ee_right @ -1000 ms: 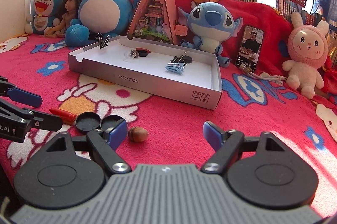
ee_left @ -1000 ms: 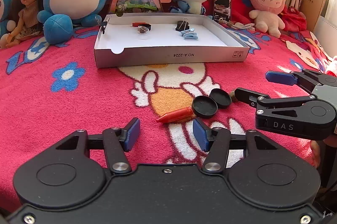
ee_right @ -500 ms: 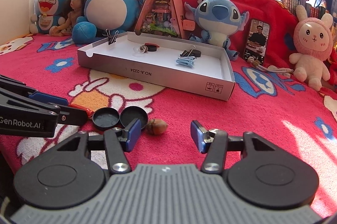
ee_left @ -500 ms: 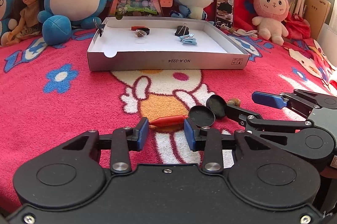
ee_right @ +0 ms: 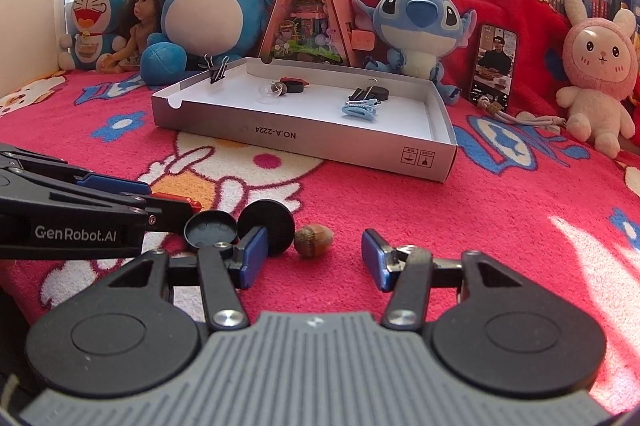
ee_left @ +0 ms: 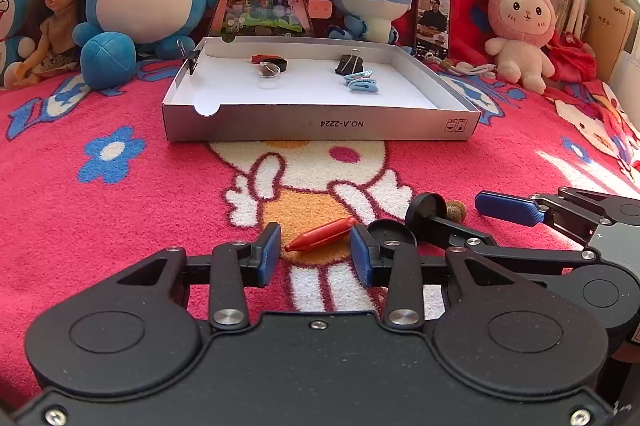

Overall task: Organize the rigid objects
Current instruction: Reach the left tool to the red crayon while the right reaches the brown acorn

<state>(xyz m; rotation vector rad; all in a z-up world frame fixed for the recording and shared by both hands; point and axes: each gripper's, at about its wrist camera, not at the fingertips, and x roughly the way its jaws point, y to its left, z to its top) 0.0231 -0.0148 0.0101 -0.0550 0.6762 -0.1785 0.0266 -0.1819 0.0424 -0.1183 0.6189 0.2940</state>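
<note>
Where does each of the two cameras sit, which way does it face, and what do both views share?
Left wrist view: mounted on the left gripper, facing forward low over the red blanket toward the cardboard tray; its own open fingers frame the red crayon, and the right gripper enters from the right.
Right wrist view: mounted on the right gripper, facing the same tray from further right; its open fingers flank the acorn, and the left gripper enters from the left.
Shared: tray, acorn, two black caps, plush toys.
</note>
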